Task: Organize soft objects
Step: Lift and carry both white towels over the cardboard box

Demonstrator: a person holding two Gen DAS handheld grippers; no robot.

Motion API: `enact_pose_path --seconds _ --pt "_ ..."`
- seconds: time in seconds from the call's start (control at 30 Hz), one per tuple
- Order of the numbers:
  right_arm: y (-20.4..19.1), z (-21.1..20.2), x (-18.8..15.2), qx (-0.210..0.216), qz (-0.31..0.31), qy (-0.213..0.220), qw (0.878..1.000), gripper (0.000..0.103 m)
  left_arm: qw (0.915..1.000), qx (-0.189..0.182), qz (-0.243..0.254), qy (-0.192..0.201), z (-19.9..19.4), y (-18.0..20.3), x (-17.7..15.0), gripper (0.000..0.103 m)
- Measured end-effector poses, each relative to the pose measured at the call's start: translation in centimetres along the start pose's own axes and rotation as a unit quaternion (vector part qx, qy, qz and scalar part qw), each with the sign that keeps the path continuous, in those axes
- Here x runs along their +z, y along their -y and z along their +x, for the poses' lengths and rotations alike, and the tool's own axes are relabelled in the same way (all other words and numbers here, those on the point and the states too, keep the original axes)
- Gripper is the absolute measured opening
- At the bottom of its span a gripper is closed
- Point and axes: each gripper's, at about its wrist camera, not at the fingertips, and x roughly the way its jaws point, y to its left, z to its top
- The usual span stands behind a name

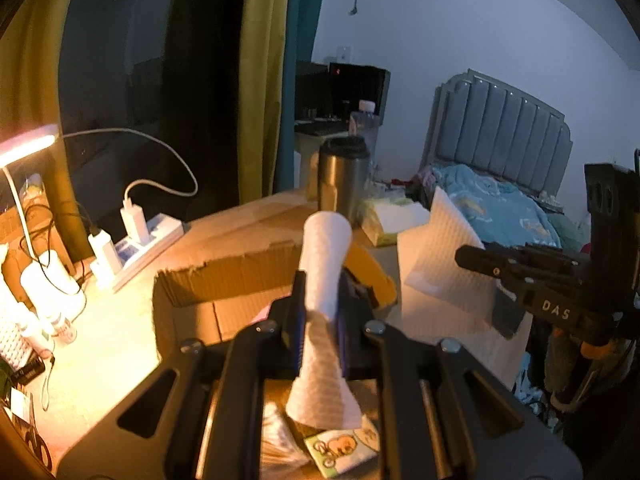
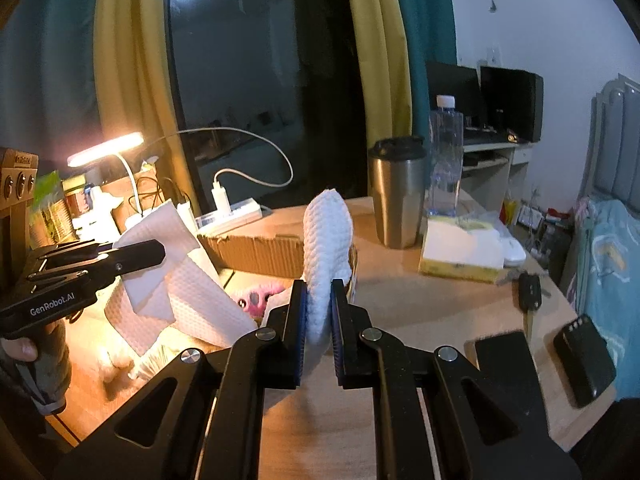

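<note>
— Left gripper [image 1: 320, 316]?
— Clamped on one edge of the white quilted cloth [image 1: 325, 264], bunched up between the pads.
— And the right gripper [image 2: 319, 320]?
— Clenched on the other edge of the same cloth — held up above the open cardboard box [image 1: 208, 284] on the wooden table [image 2: 432, 304].
— Anything near?
— Steel tumbler [image 2: 396, 196], tissue pack [image 2: 460, 256], lit desk lamp [image 2: 106, 149].

Left gripper [image 1: 318, 316]: jaws closed, pads clamping a white cloth [image 1: 324, 272], angled downward above the desk. Right gripper [image 2: 319, 316]: jaws closed, pads clamping the same cloth, angled downward. A hand [image 2: 20, 350] grips the left gripper's handle.
</note>
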Motion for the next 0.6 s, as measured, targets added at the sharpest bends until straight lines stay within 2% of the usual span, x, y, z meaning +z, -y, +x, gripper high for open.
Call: enact_pose_path --seconds 0.33,0.6 --pt "-0.4 1.2 2.8 0.001 -0.015 0.016 1.000 0.013 0.9994 -0.007 0.003 0.032 0.4 -1.0 2.7 0.012" --pt "-0.6 3.3 3.9 0.004 -0.021 0.010 1.000 0.013 0.9993 -0.015 -0.010 0.032 2.4 -1.9 3.6 0.012"
